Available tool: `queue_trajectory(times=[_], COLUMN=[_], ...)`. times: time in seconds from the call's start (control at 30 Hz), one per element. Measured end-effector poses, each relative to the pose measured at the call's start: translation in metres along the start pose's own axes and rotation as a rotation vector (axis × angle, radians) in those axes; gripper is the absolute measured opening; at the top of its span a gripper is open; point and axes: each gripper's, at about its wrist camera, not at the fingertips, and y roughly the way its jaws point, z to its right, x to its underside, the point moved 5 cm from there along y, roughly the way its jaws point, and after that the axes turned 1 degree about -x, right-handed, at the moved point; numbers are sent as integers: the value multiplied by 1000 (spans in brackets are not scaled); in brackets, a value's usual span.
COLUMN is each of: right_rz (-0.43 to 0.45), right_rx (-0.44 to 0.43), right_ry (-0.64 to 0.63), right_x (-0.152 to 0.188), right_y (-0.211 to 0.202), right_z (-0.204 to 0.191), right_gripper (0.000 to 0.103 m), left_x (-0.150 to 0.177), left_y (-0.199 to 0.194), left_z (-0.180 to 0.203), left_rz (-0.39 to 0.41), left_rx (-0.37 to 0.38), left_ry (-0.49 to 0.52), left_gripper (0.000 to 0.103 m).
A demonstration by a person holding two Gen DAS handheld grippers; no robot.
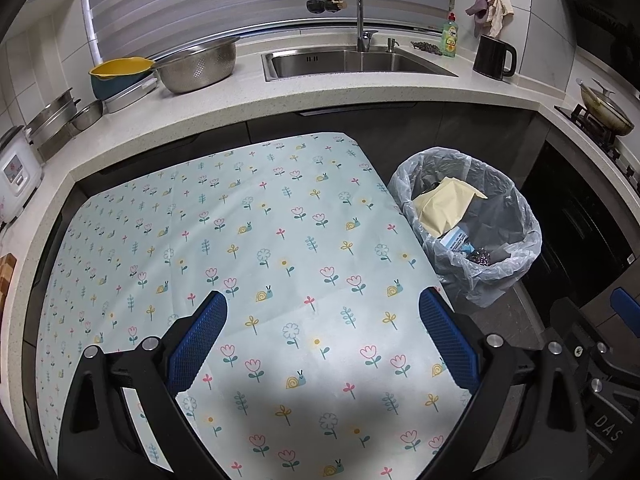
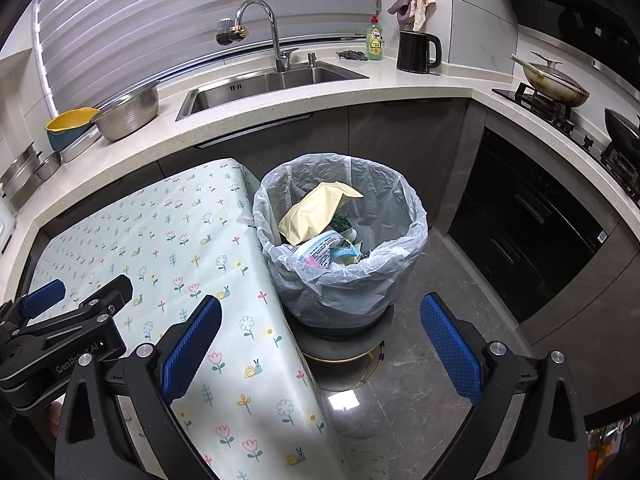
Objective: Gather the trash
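My left hand-held gripper and right hand-held gripper hang released, empty, above the floral-clothed counter; trash fills the lined bin just right.

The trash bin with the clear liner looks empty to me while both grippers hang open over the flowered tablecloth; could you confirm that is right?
Not quite: the trash bin is not empty. The right wrist view shows a pale yellow wrapper and a printed packet inside its liner. The rest holds: the left gripper and right gripper are both open, holding nothing, near the flowered tablecloth.
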Motion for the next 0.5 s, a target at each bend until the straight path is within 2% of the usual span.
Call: queue_trajectory(times=[0.5], right_rz=[0], right_rx=[2], right_ry=[-1], right_x=[0], right_y=[2], right_z=[-1], right_gripper=[96], left_x=[3], left_y=[0], left_z=[2], left_rz=[-2], left_rx=[4], left_ry=[6], left_gripper=[92])
